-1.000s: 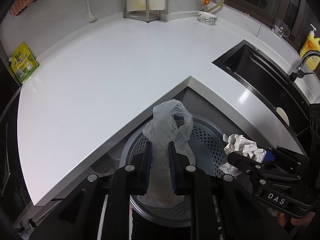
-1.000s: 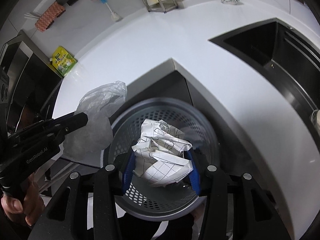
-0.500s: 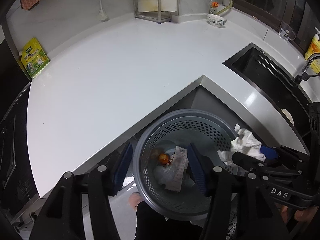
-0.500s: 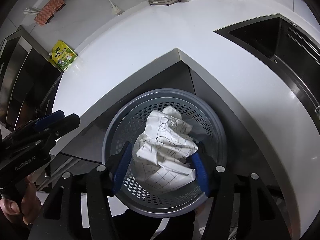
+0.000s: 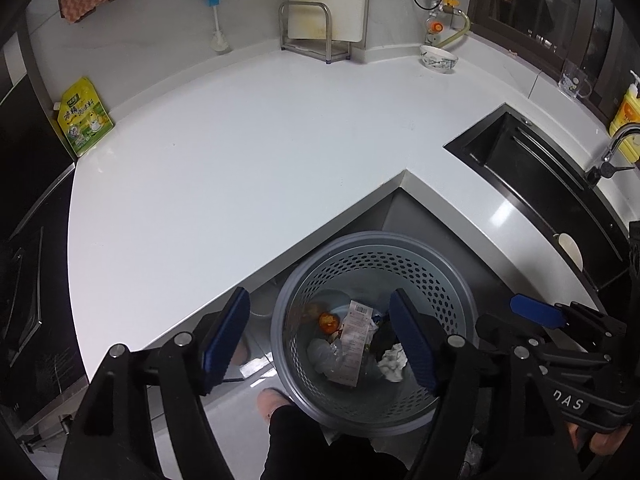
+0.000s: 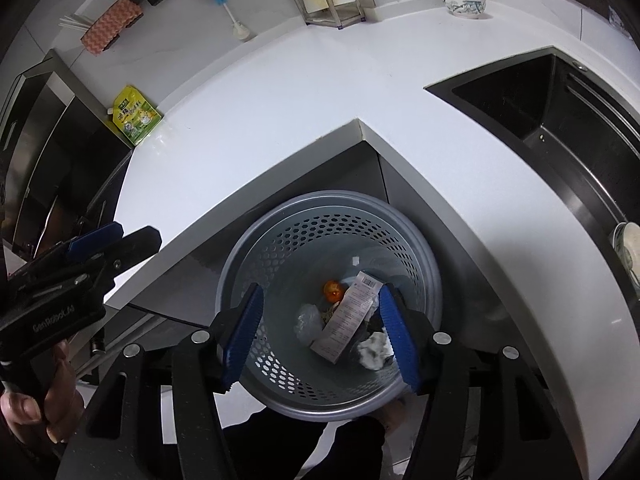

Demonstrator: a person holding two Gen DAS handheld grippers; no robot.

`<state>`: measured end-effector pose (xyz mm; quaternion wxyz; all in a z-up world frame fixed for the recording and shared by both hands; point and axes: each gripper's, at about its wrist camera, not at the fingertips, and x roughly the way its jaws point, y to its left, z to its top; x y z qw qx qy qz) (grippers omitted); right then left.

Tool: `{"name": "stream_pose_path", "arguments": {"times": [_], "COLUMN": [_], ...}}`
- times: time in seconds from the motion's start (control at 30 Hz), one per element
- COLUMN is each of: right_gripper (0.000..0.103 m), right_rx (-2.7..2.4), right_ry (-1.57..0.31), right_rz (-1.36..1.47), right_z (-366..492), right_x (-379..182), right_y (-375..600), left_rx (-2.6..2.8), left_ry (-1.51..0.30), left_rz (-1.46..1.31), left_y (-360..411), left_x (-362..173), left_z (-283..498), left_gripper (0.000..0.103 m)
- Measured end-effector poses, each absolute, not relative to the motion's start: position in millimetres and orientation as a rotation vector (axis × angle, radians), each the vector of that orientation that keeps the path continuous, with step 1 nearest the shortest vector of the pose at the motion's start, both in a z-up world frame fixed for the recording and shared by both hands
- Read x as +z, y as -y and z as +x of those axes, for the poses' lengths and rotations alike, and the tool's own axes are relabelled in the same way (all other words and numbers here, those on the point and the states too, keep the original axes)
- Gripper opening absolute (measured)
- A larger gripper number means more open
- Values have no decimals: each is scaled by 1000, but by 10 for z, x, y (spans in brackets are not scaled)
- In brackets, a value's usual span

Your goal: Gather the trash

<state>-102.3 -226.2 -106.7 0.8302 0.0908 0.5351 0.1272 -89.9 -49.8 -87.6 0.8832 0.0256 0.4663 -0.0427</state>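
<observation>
A grey perforated waste bin stands on the floor in the inner corner of the counter. In it lie a clear plastic bag, a crumpled white paper, a long printed label strip and an orange scrap. My left gripper hovers above the bin, its jaws opening, with nothing between them. My right gripper also hangs over the bin, open and holding nothing. The bag and the paper rest on the bin's bottom.
The white L-shaped countertop wraps around the bin. A black sink with a faucet is at right. A yellow pouch, a bowl and a metal rack stand along the back. A foot is beside the bin.
The left jaws opened and let go of the plastic bag. The right jaws widened and released the crumpled paper. Both pieces dropped into the bin, and both grippers rose a little.
</observation>
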Motion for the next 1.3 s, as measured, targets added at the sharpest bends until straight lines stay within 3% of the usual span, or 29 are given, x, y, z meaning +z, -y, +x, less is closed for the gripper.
{"name": "stream_pose_path", "arguments": {"times": [0.67, 1.0, 1.3], "right_gripper": [63, 64, 64], "right_rx": [264, 267, 267], "right_ry": [-1099, -1092, -1093], "right_rz": [170, 183, 190], "right_z": [-1165, -1161, -1148], "right_x": [-850, -822, -822], "right_y": [2327, 2361, 2402], "left_rx": [-85, -68, -52], "left_ry": [-935, -923, -929], "left_rz": [54, 64, 76], "left_y": [564, 593, 617], "left_x": [-678, -629, -637], "left_z": [-952, -951, -938], "left_gripper": [84, 96, 97]}}
